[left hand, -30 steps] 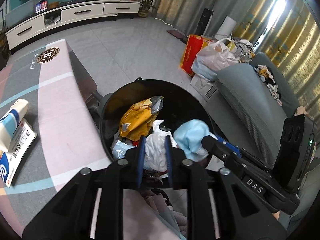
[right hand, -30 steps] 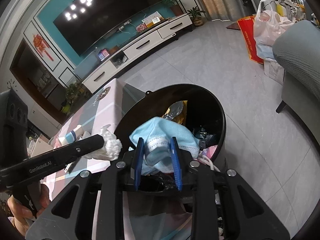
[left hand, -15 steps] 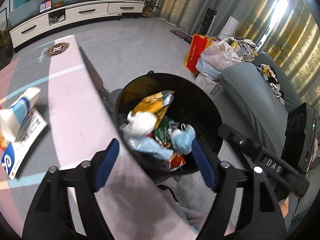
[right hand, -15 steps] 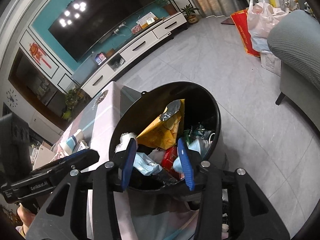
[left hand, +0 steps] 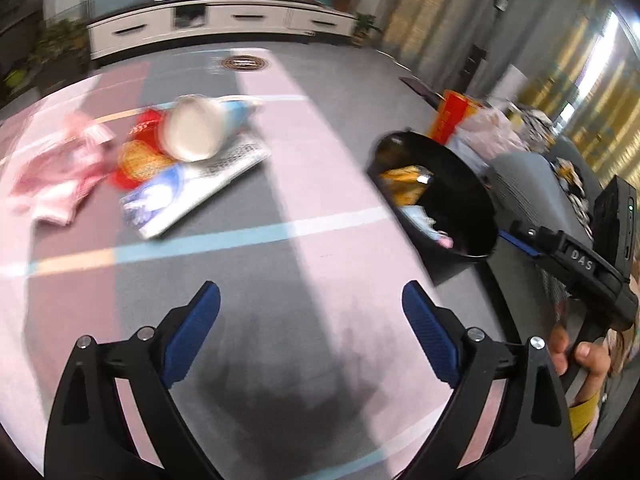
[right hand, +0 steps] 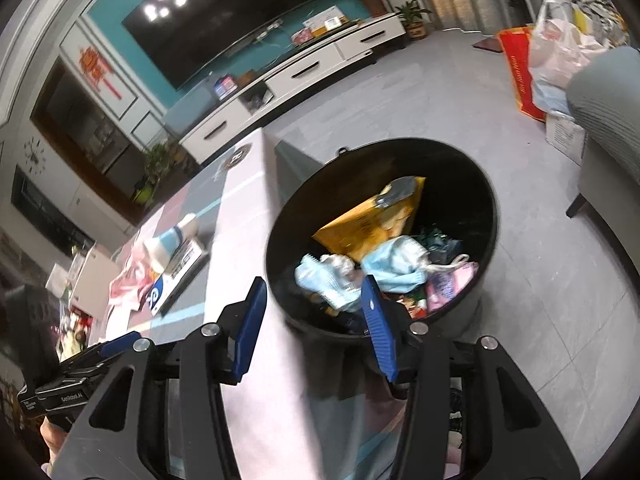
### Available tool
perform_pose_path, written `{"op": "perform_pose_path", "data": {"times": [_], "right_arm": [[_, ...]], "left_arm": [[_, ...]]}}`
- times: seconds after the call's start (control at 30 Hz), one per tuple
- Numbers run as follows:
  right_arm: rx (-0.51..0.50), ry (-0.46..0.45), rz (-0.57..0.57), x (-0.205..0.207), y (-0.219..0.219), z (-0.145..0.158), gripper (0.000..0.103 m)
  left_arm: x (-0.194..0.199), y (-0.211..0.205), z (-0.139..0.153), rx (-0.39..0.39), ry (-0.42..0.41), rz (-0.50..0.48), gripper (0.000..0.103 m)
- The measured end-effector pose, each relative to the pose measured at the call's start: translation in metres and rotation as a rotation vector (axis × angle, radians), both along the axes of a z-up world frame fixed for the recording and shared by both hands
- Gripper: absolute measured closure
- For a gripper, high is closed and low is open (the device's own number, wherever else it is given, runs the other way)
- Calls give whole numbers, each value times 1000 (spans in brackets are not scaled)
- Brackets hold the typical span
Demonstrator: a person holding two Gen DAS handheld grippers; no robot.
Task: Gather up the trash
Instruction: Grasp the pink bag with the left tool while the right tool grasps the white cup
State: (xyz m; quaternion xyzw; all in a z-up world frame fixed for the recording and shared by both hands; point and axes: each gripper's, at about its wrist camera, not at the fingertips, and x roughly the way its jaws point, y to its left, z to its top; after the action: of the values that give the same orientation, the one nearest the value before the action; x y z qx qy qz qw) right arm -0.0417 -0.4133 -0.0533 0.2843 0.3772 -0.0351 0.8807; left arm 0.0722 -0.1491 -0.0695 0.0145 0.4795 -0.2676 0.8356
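Note:
A black trash bin [right hand: 492,200] stands beside the table, holding a yellow snack bag [right hand: 372,220], a blue face mask [right hand: 396,260] and other wrappers. My right gripper [right hand: 314,300] hangs over the bin's near rim, its jaws opening with nothing between them. My left gripper [left hand: 311,300] is over the patterned tablecloth [left hand: 280,184], jaws still opening wide and empty. On the table lie a paper cup [left hand: 196,130], a blue-and-white box [left hand: 192,188], a red wrapper [left hand: 140,156] and a pink wrapper [left hand: 56,172]. The left wrist view also shows the bin [left hand: 476,208] at right.
A grey sofa [right hand: 608,120] stands right of the bin. A red bag [right hand: 520,72] and plastic bags [right hand: 560,56] sit on the floor behind. A white TV cabinet [right hand: 300,80] lines the far wall. A hand [left hand: 588,360] holds the right gripper's handle.
Both grippers let go of their trash, a white wad and a blue mask, into the bin and opened. The left gripper swung left from the bin to over the table.

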Motion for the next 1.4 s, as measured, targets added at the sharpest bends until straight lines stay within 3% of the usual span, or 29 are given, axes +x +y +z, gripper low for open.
{"op": "perform_pose_path", "data": {"times": [0.2,0.47,0.6,0.87,1.17,1.4], "right_arm": [[-44,10,90,11,38,9,43],[-57,47,214,31,89,11,32],[-45,61,270,39,113,11,32],[-23,65,321,62,145,18,32],[40,73,315,99,162,16,32],[188,65,248,152,158,5,32]], "left_arm": [[-6,76,2,7,-17,165,6],[-4,154,-12,59,28,399,4],[-5,186,-15,11,39,473,4],[-6,220,-18,-53,30,525,4],[7,231,-23,-73,7,508,4],[42,227,-7,-83,-75,488,4]]}}
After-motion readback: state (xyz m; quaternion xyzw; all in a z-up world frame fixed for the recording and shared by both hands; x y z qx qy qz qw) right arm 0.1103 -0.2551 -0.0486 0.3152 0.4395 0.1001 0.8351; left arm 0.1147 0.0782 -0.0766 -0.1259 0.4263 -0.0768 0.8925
